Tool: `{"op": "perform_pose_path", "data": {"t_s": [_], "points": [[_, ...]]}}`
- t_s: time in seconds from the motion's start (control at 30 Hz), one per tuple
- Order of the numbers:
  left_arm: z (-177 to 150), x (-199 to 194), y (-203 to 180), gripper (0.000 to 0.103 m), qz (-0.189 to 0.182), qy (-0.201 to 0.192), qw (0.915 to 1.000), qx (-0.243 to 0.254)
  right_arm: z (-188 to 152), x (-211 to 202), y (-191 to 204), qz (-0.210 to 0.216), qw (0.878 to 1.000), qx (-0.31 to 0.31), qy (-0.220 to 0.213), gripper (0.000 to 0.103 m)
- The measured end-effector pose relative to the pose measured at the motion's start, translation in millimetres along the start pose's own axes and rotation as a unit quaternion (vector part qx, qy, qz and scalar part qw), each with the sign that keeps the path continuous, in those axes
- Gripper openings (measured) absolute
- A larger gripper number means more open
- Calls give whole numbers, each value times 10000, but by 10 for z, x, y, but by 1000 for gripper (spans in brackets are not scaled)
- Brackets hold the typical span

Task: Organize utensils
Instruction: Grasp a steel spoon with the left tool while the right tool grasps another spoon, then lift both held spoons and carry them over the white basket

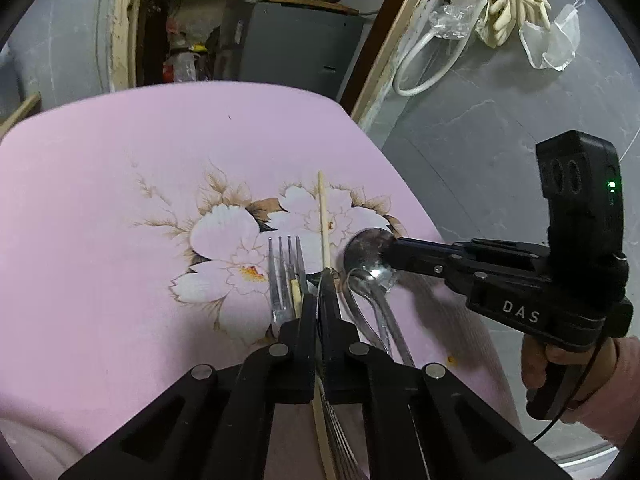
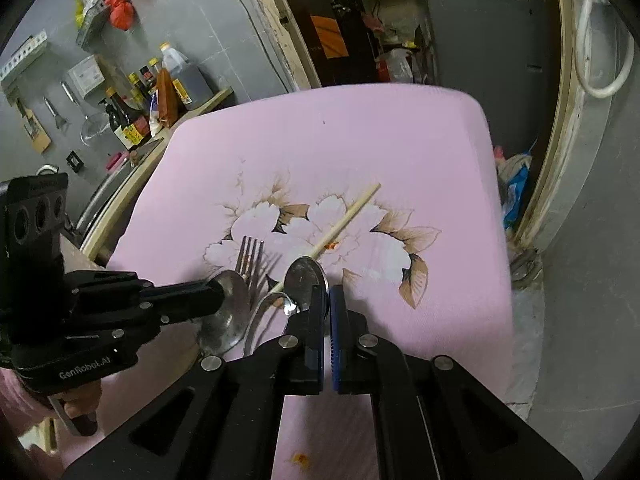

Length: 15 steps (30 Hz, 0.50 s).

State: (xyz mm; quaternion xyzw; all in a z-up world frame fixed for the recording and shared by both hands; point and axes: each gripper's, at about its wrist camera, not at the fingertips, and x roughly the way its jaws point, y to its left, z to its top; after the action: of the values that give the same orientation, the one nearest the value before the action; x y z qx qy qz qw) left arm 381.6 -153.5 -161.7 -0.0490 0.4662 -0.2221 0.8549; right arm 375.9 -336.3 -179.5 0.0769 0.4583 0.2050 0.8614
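Several utensils lie bunched on a pink flowered cloth (image 1: 120, 200) (image 2: 380, 140). My left gripper (image 1: 320, 292) (image 2: 218, 298) is shut on a large metal spoon (image 2: 232, 320), which shows only as a thin edge (image 1: 319, 312) between its fingers. A fork (image 1: 282, 276) (image 2: 249, 256) lies just left of those fingers, tines pointing away. My right gripper (image 2: 329, 292) (image 1: 390, 254) is shut on the rim of a second spoon's bowl (image 2: 304, 276) (image 1: 366, 252). A wooden chopstick (image 1: 324, 220) (image 2: 348, 216) runs under the pile and out over the flowers. Curved spoon handles (image 1: 384, 320) trail toward me.
The cloth-covered surface ends close on the right, with grey floor (image 1: 480, 140) beyond. A white hose (image 1: 420, 60) and gloves (image 1: 508, 8) hang on the wall. Sauce bottles (image 2: 132, 112) stand on a ledge at the left. A small orange stain (image 2: 300, 458) marks the near cloth.
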Motion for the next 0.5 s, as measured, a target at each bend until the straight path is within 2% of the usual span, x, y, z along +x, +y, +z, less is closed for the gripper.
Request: {"op": "perform_pose_path", "data": {"t_s": [0.23,0.37,0.5], "points": [[-66,-324,17,2,223,-356,9991,-116,-40,-163,29,-212,9994,180,-183,2],[-101,-597,27,2,363,-726,9966,-165,-70,-436,172,-657,9963,40,-558,2],[-125,-837,-35,2,654,-1133,9914,-34,-111,-797,428,-1268,9853,-204,-1124,2]]}}
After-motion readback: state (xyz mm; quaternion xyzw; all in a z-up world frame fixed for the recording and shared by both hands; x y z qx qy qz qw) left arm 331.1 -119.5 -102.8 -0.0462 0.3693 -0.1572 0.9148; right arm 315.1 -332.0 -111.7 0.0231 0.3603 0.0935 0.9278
